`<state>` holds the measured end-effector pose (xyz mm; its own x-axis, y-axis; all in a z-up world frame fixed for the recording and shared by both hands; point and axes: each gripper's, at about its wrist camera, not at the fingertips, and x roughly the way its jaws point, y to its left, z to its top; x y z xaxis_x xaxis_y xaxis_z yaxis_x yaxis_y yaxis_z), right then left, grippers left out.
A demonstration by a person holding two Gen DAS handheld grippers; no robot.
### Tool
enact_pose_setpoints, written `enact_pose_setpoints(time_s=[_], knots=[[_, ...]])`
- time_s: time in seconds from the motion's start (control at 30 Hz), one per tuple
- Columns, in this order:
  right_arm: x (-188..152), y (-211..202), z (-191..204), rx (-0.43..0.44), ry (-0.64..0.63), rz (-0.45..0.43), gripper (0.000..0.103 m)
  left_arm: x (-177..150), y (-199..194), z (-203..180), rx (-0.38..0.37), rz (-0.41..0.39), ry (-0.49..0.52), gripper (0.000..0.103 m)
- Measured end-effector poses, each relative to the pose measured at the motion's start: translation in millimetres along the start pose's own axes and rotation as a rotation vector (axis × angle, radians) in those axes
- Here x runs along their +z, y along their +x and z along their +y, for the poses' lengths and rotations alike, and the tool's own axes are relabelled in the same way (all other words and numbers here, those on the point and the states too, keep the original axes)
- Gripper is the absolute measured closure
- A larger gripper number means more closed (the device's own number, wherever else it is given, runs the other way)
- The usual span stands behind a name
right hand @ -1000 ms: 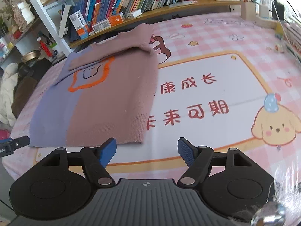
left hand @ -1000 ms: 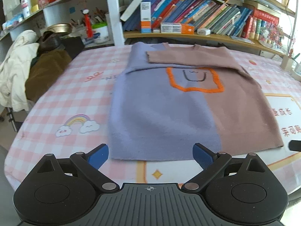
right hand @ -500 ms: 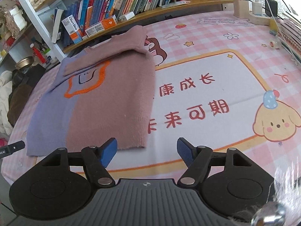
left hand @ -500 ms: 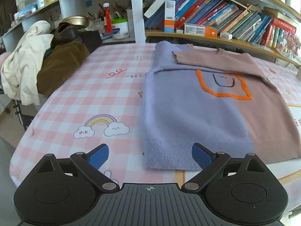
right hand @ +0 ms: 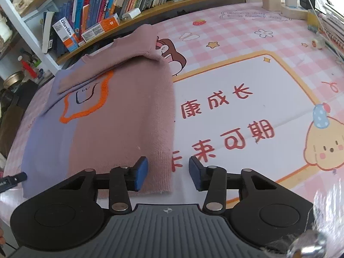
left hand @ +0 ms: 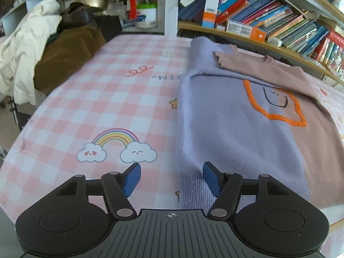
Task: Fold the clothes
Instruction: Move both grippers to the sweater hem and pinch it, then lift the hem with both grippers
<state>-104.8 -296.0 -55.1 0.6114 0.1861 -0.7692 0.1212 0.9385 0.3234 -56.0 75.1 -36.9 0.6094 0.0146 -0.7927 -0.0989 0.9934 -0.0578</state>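
Observation:
A two-tone sweater, lilac on the left and dusty pink on the right with an orange outline patch, lies flat on the pink checked tablecloth with its sleeves folded across the chest. My left gripper is open and straddles the sweater's left hem corner. My right gripper is open and straddles the sweater's right hem corner. The left gripper's tip shows at the far left of the right wrist view.
A bookshelf with books runs along the table's far edge. A pile of clothes lies at the table's left end. Chargers and small boxes stand at the far right. The tablecloth lies bare left of the sweater.
Both grippers moved closer to the hem and lower. The left one shifted left to the lilac corner, the right one settled over the pink corner. Both pairs of jaws narrowed somewhat.

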Motion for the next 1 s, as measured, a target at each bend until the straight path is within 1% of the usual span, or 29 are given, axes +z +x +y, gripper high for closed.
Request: enact_pose_setpoints(time_s=[0.03,0.1,0.13,0.17,0.2,0.23,0.3,0.33,0.4,0.43,0.47,0.53,0.63,0.67,0.77,0.8,0.83,0.87,0.93,1.0], knots=[[1.1,1.9,1.0,0.000,0.002,0.003,0.063,-0.1,2.7,0.7,-0.004,0.009,-0.007,0.050],[3.2,5.6,3.1,-0.001,0.006,0.009,0.067,0.0,6.3,1.0,-0.013,0.019,-0.015,0.054],[4.3,7.5,4.1,-0.001,0.008,0.012,0.070,0.7,6.7,-0.5,-0.014,0.016,-0.006,0.060],[5.4,9.4,5.1,-0.001,0.010,0.016,0.076,1.6,7.0,-1.7,-0.021,0.014,0.002,0.066],[6.4,11.2,6.1,-0.002,0.011,0.019,0.081,2.8,7.2,-3.0,-0.038,0.014,0.007,0.081],[7.5,13.1,7.2,-0.002,0.013,0.022,0.091,4.4,6.8,-5.6,-0.054,0.014,0.014,0.091],[8.8,13.0,14.0,0.010,-0.001,0.014,0.093,7.7,3.4,-13.0,-0.075,0.000,0.040,0.094],[9.7,11.4,18.2,0.019,-0.013,0.003,0.093,9.7,-0.9,-17.7,-0.086,-0.020,0.061,0.094],[11.3,2.6,28.2,0.086,-0.049,-0.049,0.093,13.5,-8.4,-27.8,-0.110,-0.054,0.109,0.093],[12.7,-1.8,34.8,0.119,-0.082,-0.076,0.093,15.0,-9.2,-32.1,-0.116,-0.057,0.128,0.093],[14.1,-3.5,40.4,0.130,-0.112,-0.088,0.093,16.5,-10.1,-36.4,-0.123,-0.059,0.148,0.093],[15.2,-0.1,41.6,0.113,-0.119,-0.075,0.093,17.9,-6.4,-38.1,-0.121,-0.040,0.154,0.091],[13.8,7.6,32.5,0.087,-0.077,-0.032,0.092,17.6,-0.7,-27.6,-0.113,-0.006,0.114,0.089],[13.2,9.3,28.8,0.085,-0.061,-0.023,0.089,17.1,0.5,-23.4,-0.113,0.004,0.098,0.088],[13.0,13.6,19.8,0.077,-0.017,-0.007,0.084,14.0,3.4,-12.5,-0.121,0.034,0.058,0.086],[12.8,14.9,19.2,0.075,-0.012,-0.002,0.083,12.6,5.1,-10.1,-0.125,0.047,0.045,0.083],[12.7,16.4,18.5,0.072,-0.006,0.003,0.079,11.3,6.7,-7.7,-0.130,0.060,0.032,0.077],[12.3,18.3,18.0,0.069,-0.005,0.010,0.078,10.3,8.0,-6.5,-0.137,0.066,0.022,0.073],[10.6,22.7,19.1,0.064,0.000,0.027,0.078,9.7,8.5,-9.0,-0.148,0.067,0.027,0.056],[10.1,23.7,18.9,0.072,0.008,0.026,0.077,9.0,9.1,-12.6,-0.147,0.063,0.043,0.053]])
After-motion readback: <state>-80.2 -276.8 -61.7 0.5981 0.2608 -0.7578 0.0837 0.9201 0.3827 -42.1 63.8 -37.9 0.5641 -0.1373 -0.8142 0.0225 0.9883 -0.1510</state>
